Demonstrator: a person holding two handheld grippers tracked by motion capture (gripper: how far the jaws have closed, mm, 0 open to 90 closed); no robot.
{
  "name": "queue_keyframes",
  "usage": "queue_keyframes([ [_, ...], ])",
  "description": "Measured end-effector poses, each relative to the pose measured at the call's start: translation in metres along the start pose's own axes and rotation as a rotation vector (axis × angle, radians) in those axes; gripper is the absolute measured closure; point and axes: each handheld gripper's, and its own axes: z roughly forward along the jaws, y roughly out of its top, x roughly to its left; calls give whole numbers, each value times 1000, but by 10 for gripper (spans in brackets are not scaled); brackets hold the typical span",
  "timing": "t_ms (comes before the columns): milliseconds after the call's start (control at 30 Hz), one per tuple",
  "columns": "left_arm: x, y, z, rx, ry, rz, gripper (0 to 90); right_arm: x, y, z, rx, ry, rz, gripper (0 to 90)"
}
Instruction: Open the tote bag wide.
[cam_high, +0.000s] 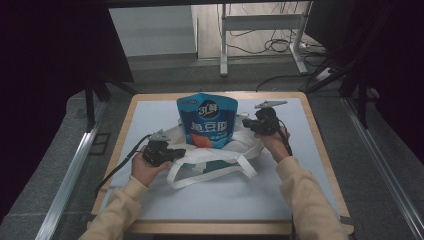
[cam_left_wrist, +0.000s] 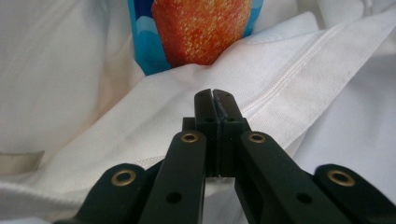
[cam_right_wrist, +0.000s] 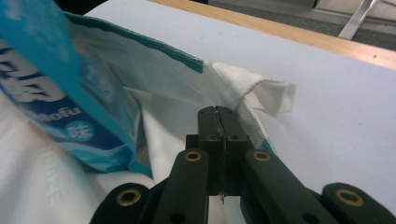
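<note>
Left hand-held gripper (cam_left_wrist: 215, 95) pinching white tote bag (cam_left_wrist: 289, 60) hem; right hand-held gripper (cam_right_wrist: 218, 114) pinching bag rim; blue snack pouch (cam_high: 207, 120) upright inside, on surface (cam_high: 300, 165).

The white tote bag (cam_high: 215, 155) hides the lower part of the blue snack pouch (cam_high: 207, 120). In the left gripper view the pouch (cam_left_wrist: 196, 28) is cut off by the top edge. Whether cloth sits between the pressed-together jaws cannot be told.

A pale blue mat (cam_high: 280, 195) covers the wood-rimmed surface (cam_high: 320, 145) almost to its edges. Beyond the far edge, a white metal desk frame (cam_high: 260, 25) stands on grey floor (cam_high: 165, 75), with black cables (cam_high: 280, 45) tangled near its right leg.
</note>
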Motion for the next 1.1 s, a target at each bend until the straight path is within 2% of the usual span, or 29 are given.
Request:
queue_keyframes([
  [200, 0, -3, 3, 10, -3, -4, 900, -8, 0, 10, 8, 14, 14, 893],
  [367, 1, -6, 3, 13, -9, -8, 900, -15, 5, 17, 1, -1, 35, 893],
  [433, 1, -7, 3, 12, -10, -9, 900, -17, 4, 20, 17, -2, 42, 893],
  [633, 1, -7, 2, 4, -9, -9, 900, -19, 1, 22, 21, 4, 43, 893],
  [767, 0, -3, -4, -25, -2, -5, 900, -14, 4, 14, -13, 13, 33, 893],
  [933, 0, 3, -14, -84, 3, -1, 900, -5, 8, -6, -64, 26, -3, 893],
  [1100, -2, 6, -25, -128, 1, -1, 900, 1, 9, -26, -116, 43, -19, 893],
])
